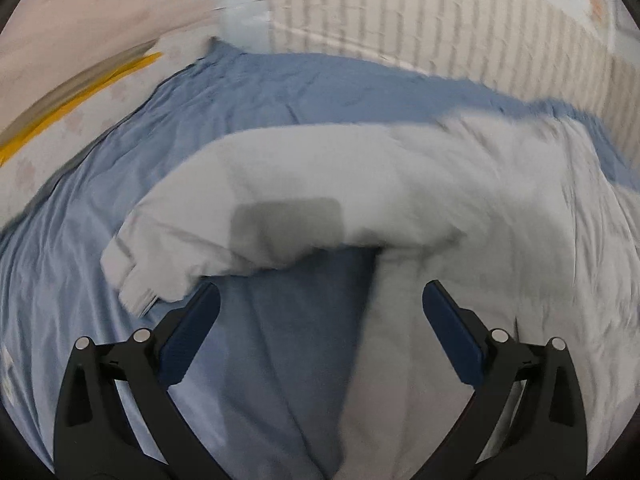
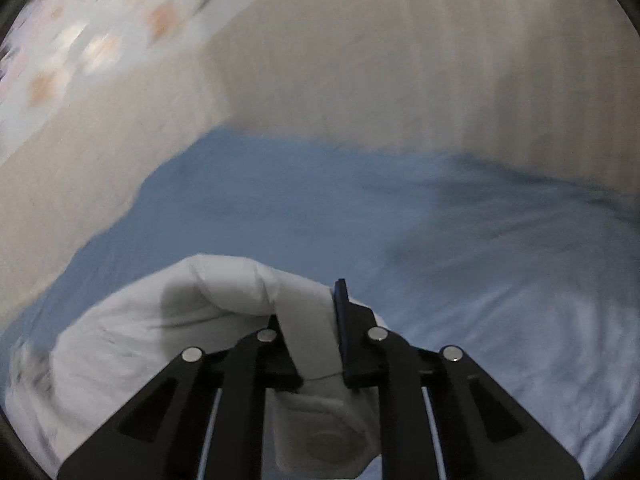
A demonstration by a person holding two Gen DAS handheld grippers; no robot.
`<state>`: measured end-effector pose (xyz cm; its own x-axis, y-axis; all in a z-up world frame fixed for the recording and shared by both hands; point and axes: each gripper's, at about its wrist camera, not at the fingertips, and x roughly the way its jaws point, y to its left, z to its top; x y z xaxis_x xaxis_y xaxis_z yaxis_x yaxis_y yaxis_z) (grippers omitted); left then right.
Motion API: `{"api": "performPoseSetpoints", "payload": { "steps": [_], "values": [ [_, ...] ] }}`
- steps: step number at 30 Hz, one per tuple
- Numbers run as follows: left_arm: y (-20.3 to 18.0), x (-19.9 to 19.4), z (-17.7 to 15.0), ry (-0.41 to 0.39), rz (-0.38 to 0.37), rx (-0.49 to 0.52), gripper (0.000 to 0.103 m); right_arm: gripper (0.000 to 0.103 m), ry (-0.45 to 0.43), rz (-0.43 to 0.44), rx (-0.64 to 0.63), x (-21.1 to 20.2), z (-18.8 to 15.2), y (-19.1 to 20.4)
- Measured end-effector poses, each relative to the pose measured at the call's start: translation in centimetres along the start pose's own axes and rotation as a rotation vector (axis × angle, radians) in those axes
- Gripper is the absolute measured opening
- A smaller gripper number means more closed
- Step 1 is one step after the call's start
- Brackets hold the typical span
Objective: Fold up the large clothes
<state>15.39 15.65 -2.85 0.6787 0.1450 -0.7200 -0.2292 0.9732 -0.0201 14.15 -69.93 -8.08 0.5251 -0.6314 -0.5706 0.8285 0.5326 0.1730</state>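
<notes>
Fabric of the grey garment (image 1: 360, 184) is lying soft and limp on the blue sheet (image 1: 260, 92); hems or cuffs are being judged the best holds. The right gripper (image 2: 320, 332) is being pressed onto a cuff strap (image 2: 308, 332); the left gripper (image 1: 320, 312) is being held spread, empty. No writing is being shown.

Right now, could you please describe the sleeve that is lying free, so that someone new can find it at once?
Start from the blue sheet that covers the bed. On it lies a pale grey garment, and one sleeve stretches away from its body. A ribbed cuff ends it, just ahead of the open left gripper.
</notes>
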Motion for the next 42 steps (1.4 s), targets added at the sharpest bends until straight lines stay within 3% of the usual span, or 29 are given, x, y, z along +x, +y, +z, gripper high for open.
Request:
{"api": "performPoseSetpoints", "payload": {
  "steps": [2, 4, 5, 6, 7, 9, 12, 14, 16, 18, 20, 22, 24, 26, 28, 31, 32, 33, 34, 35, 38, 42],
  "values": [
    [0.5, -0.2, 0.1, -0.004, -0.008, -0.032, 0.1, 0.014, 0.047, 0.047, 0.039, 1.2, -0.2, -1.6],
    [0.4, -0.4, 0.1, -0.01, -0.002, -0.027, 0.1, 0.021, 0.11, 0.016, -0.01, 2.4, -1.2, -1.3],
    [0.2, -0.4, 0.1, -0.013, 0.001, -0.018, 0.1, 0.033, 0.13, -0.017, -0.041, 2.8, -1.9, -1.1],
    [0.0, -0.4, 0.0, -0.017, 0.005, -0.003, 0.1, 0.057, 0.14, -0.052, -0.063, 2.7, -2.5, -1.3],
    [-0.2, -0.4, -0.1, -0.021, 0.012, 0.015, 0.1, 0.065, 0.132, -0.069, -0.067, 2.4, -2.9, -1.4],
    [-0.4, -0.2, -0.3, -0.028, 0.034, 0.041, 0.1, 0.095, 0.076, -0.062, -0.064, 0.9, -2.5, -1.4],
    [0.1, 0.8, -0.3, -0.014, 0.068, 0.054, 0.1, 0.096, 0.026, 0.044, -0.154, -2.5, -2.1, 0.4],
    [0.9, 1.7, -0.5, 0.015, 0.083, 0.034, 0.1, 0.1, 0.076, 0.159, -0.235, -2.9, -2.7, 2.4],
    [1.2, 3.3, -1.1, 0.081, 0.051, 0.005, 0.1, 0.1, 0.235, 0.32, -0.318, -2.9, -5.4, 5.7],
    [0.2, 4.9, -2.0, 0.165, -0.016, 0.029, 0.1, 0.1, 0.457, 0.474, -0.351, -2.0, -9.9, 9.2],
    [-1.8, 5.8, -2.9, 0.213, -0.069, 0.097, 0.1, 0.1, 0.597, 0.539, -0.401, -1.6, -14.0, 12.1],
    [-4.6, 5.9, -3.6, 0.225, -0.119, 0.189, 0.097, 0.1, 0.665, 0.549, -0.522, -1.9, -17.9, 15.0],
    [-6.2, 6.1, -4.0, 0.233, -0.09, 0.278, 0.096, 0.1, 0.675, 0.538, -0.589, -2.2, -19.8, 16.4],
    [-6.1, 6.7, -4.2, 0.256, -0.086, 0.28, 0.096, 0.1, 0.68, 0.523, -0.619, -2.1, -20.9, 17.3],
    [-5.1, 7.8, -4.6, 0.304, -0.123, 0.212, 0.096, 0.1, 0.687, 0.51, -0.626, -2.3, -21.3, 17.8],
    [-4.9, 8.9, -5.5, 0.351, -0.217, 0.163, 0.073, 0.1, 0.687, 0.483, -0.622, -1.9, -20.9, 17.3],
    [-5.2, 8.9, -5.6, 0.349, -0.225, 0.174, 0.062, 0.1, 0.689, 0.474, -0.617, -1.7, -20.6, 17.2],
    [-5.7, 9.0, -5.6, 0.346, -0.238, 0.188, 0.044, 0.1, 0.692, 0.471, -0.613, -1.8, -20.6, 17.3],
    [-6.3, 9.0, -5.7, 0.349, -0.262, 0.194, 0.039, 0.1, 0.692, 0.472, -0.608, -2.0, -20.6, 17.3],
    [-6.7, 8.9, -5.8, 0.343, -0.268, 0.202, 0.025, 0.1, 0.691, 0.473, -0.607, -1.9, -20.5, 17.3],
    [-7.8, 8.3, -6.3, 0.315, -0.243, 0.246, 0.014, 0.1, 0.65, 0.476, -0.617, -2.2, -20.0, 17.3],
    [-8.4, 6.1, -7.5, 0.262, -0.144, 0.324, 0.012, 0.1, 0.598, 0.505, -0.633, -3.8, -18.6, 16.8]
  ]
}}
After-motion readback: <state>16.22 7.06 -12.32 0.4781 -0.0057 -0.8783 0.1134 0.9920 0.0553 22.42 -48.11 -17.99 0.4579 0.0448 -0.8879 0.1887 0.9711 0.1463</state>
